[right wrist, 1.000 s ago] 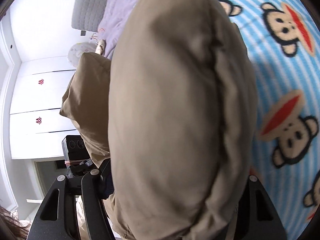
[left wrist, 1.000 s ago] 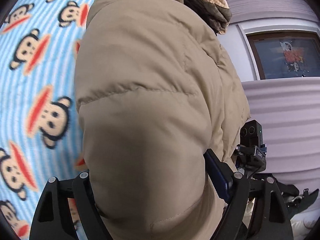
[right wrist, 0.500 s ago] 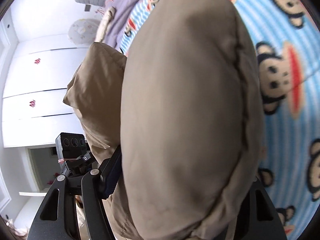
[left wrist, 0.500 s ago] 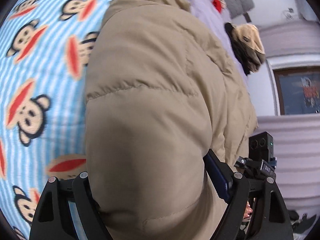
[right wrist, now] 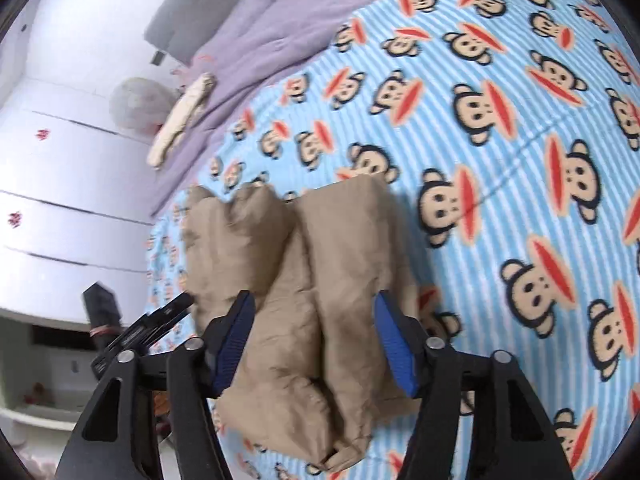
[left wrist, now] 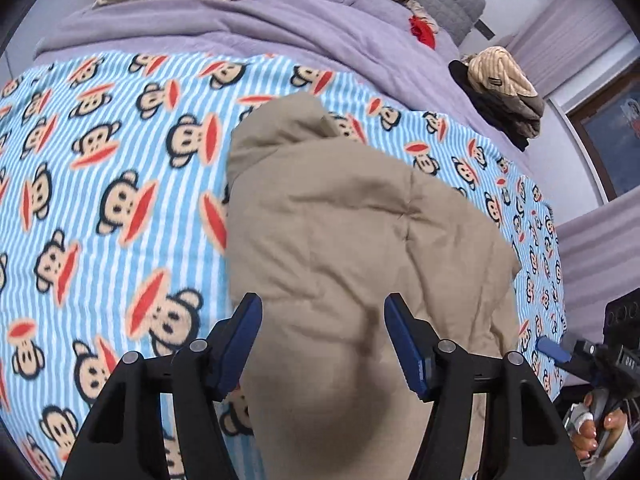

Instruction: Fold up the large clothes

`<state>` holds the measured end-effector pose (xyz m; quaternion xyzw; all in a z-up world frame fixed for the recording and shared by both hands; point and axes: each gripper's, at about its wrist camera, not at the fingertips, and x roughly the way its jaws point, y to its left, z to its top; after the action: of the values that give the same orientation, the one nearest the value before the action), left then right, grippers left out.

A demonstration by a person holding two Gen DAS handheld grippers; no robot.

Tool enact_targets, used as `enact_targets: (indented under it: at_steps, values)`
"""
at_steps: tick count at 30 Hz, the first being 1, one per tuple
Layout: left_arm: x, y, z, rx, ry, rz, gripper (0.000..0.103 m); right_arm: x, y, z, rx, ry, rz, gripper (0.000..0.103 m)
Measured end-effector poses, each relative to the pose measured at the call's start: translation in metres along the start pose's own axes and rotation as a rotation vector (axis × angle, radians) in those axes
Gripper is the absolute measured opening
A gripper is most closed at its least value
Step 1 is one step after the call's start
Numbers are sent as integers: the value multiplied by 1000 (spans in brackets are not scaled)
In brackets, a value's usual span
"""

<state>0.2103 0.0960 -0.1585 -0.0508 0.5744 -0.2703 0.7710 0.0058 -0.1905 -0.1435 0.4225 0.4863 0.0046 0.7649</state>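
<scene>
A puffy tan quilted jacket lies folded into a thick bundle on a bed covered by a blue-and-white striped fleece blanket printed with monkey faces. The left gripper hovers over the bundle's near end, fingers partly open and just closing inward, gripping nothing. The right gripper does likewise. The folding looks largely done; perhaps only tidying or setting aside remains.
</scene>
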Motion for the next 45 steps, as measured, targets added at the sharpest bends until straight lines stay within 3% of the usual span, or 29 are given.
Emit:
enact_targets:
  at_steps: [1,3,5,8,13,15,22,29,31,37,42,45]
  values:
    - [3,-6,8,24,-3,5,65,5,8,-6,-19,32,32,61]
    - [10,-18,19,58,-2,1,65,27,27,-18,-65,97,23,38]
    - [27,-40,30,94,11,26,65,51,42,-25,-120,157,-49,26]
    - [61,-67,35,154,52,109,66,72,35,-42,-175,184,-180,24]
    - [103,-107,33,287,96,222,66,82,-18,-44,-37,172,-244,25]
    - [108,-116,30,322,106,258,66,77,-36,-52,12,164,-236,31]
    - [48,-108,14,336,37,219,66,81,-43,-62,-16,163,-275,32]
    - [-13,-75,-25,273,24,231,70,107,-24,-62,-42,159,-300,34]
    - [-28,-65,-36,241,3,265,103,107,-15,-61,-35,159,-309,35]
    - [-50,-41,-61,159,0,314,103,102,8,-64,-71,157,-365,43]
    - [-64,-23,-67,70,-18,304,103,88,10,-71,-65,159,-403,49]
    - [-66,-21,-71,93,-19,370,103,78,14,-75,-61,165,-417,51]
